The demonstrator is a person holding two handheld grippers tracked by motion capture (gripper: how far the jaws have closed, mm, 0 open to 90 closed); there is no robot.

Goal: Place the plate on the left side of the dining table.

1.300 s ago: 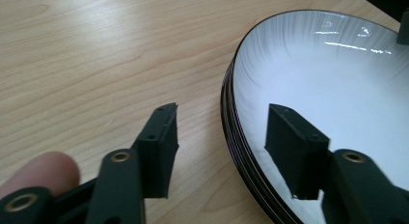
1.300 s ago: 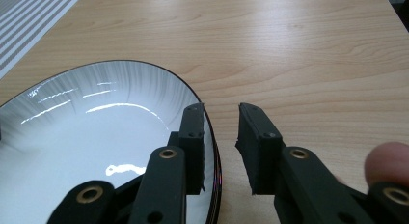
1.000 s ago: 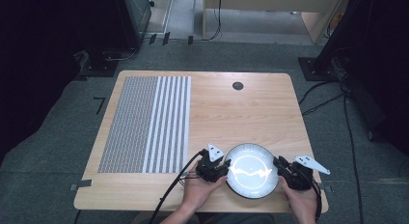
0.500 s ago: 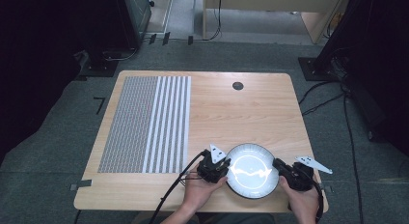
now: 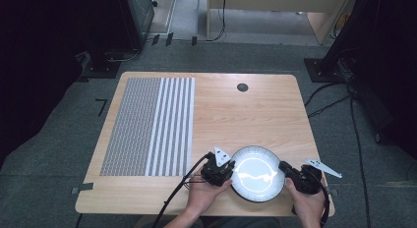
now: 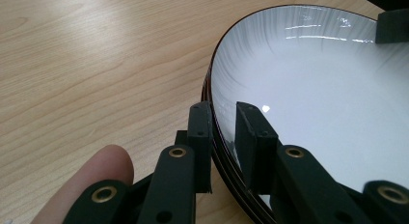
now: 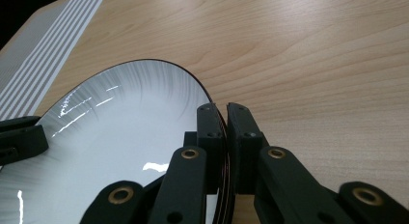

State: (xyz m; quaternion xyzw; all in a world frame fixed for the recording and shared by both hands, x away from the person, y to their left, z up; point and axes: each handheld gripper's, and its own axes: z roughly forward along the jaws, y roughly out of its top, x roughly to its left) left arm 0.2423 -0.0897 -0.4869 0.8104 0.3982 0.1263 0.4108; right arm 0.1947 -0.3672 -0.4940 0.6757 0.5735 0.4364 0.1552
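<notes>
A white plate (image 5: 257, 174) with a dark rim lies near the front edge of the wooden table (image 5: 255, 115), right of centre. My left gripper (image 5: 230, 168) is at its left rim, held by a hand. In the left gripper view its jaws straddle the plate (image 6: 313, 89) rim with a visible gap, so the left gripper (image 6: 223, 109) is open. At the plate's right rim, my right gripper (image 5: 285, 171) is held by the other hand. In the right gripper view, the right gripper (image 7: 225, 108) is shut on the edge of the plate (image 7: 120, 127).
A grey mat (image 5: 147, 127) with fine checks and white stripes covers the table's left half. A small dark round grommet (image 5: 242, 87) sits near the far edge. A black cable (image 5: 177, 188) trails off the front edge. Dark stands and cables ring the table on the floor.
</notes>
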